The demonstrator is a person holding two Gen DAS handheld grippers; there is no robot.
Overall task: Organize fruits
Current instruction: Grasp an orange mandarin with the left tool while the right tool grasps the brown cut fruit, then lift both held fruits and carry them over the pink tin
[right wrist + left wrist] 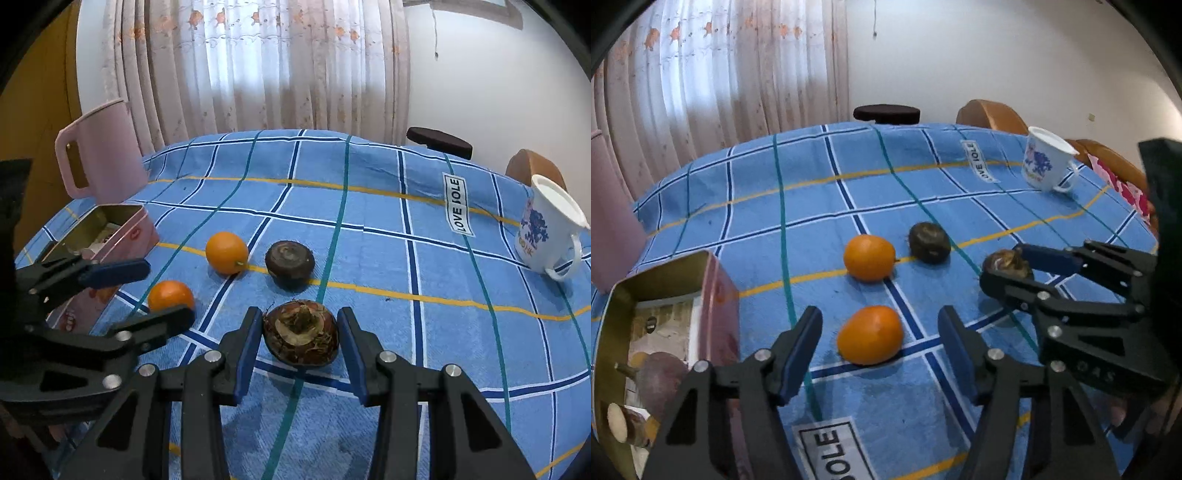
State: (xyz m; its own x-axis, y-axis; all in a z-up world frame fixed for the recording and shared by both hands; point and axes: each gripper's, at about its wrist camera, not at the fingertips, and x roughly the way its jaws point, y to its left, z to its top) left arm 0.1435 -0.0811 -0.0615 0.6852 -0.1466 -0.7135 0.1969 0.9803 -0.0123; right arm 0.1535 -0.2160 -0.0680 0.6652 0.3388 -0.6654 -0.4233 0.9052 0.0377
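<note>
Two oranges and two dark brown round fruits lie on the blue checked tablecloth [757, 206]. My left gripper [879, 325] is open with the near orange [870, 335] between its fingers. The far orange [869, 257] and a dark fruit [929, 242] lie beyond. My right gripper [300, 334] is open around the other brown fruit [301, 338], its pads close to the sides; it also shows in the left wrist view [1006, 264]. The left gripper shows in the right wrist view [162, 291] beside the near orange [170, 295].
A pink tin box [646, 332] with a gold inside holds some items at the left; it also shows in the right wrist view [122, 232]. A pink jug [99, 151] stands behind it. A white mug [550, 229] stands at the right. Chairs stand behind the table.
</note>
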